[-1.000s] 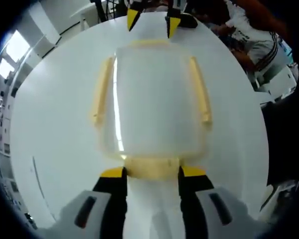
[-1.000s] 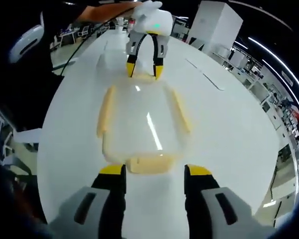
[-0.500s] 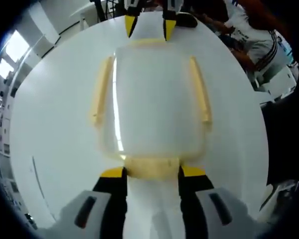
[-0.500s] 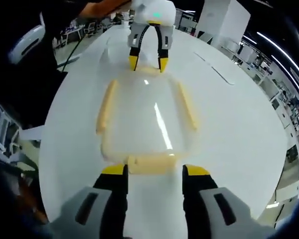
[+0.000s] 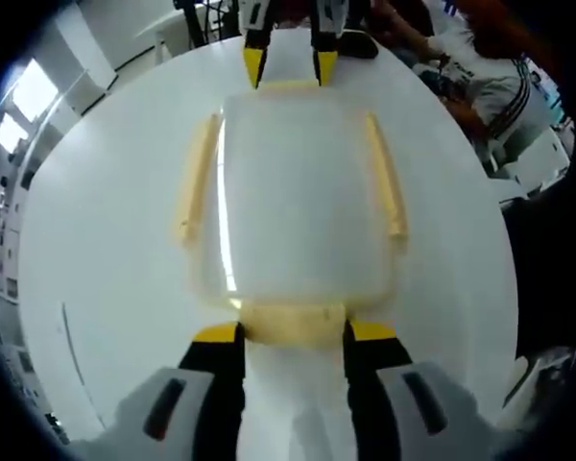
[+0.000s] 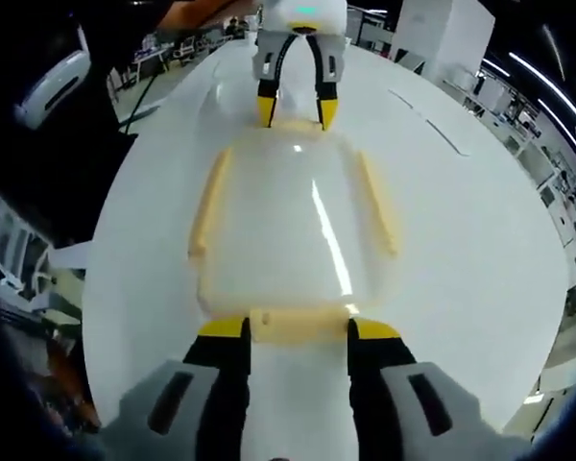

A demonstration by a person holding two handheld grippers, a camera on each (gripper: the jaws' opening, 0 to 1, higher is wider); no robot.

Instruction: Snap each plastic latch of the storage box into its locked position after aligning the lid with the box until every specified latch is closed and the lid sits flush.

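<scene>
While the left gripper (image 5: 293, 333) has stayed where it was, jaws spread either side of the near end latch (image 5: 291, 323) in its own view, the right gripper (image 6: 298, 329) has closed in over the last second — its yellow tips, which stood back from the other end latch (image 6: 298, 325), now flank it closely, released and not yet pressing. In the left gripper view those same tips have come down to the far edge of the lid (image 5: 298, 192). The storage box (image 6: 288, 216) sits in the middle of the white table (image 6: 461, 240), lid on and seemingly square to it, with a long side latch (image 5: 194, 173) along the left and another (image 5: 389, 173) along the right. Both ends look bracketed — pressing the end latches down seems the next step. Whether any latch is already locked I cannot tell.
</scene>
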